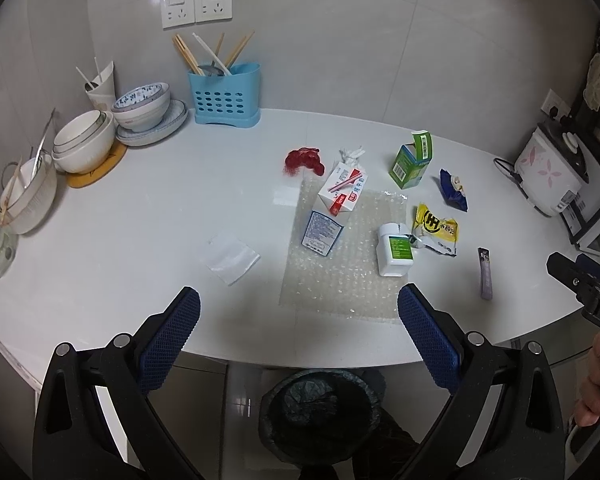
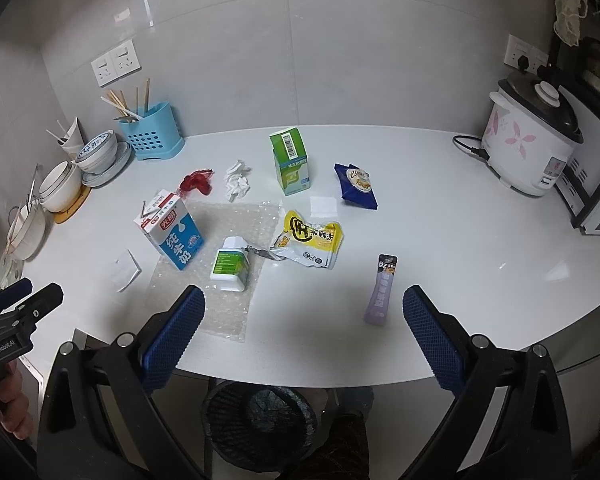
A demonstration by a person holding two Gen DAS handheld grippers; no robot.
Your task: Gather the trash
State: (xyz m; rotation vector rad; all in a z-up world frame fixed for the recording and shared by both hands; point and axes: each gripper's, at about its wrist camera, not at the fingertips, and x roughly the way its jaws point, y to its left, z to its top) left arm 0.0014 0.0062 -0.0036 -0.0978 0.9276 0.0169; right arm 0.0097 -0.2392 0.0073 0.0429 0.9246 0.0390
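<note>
We find the trash spread over the middle of the white countertop (image 2: pixel 440 248). The milk carton (image 2: pixel 171 229) lies tipped on the bubble wrap sheet (image 2: pixel 236 216), its long axis running from the gabled top at far left toward the near right. The white pill bottle (image 2: pixel 230 265) lies beside it on the same sheet, cap end pointing away from us. The purple sachet (image 2: pixel 381 289) lies flat, long axis near to far, just ahead of our right gripper (image 2: pixel 303 322). The green box (image 2: pixel 292 162) stands upright with its flap raised. The yellow snack wrapper (image 2: pixel 310 240) and the blue wrapper (image 2: pixel 356 186) lie between them (both crumpled flat).

The near counter edge is bare on the right side, and the lined waste bin (image 2: pixel 260 420) stands on the floor below that edge.

Our left gripper (image 1: pixel 299 318) and right gripper both hover at the near edge, jaws spread wide, holding and touching nothing.
</note>
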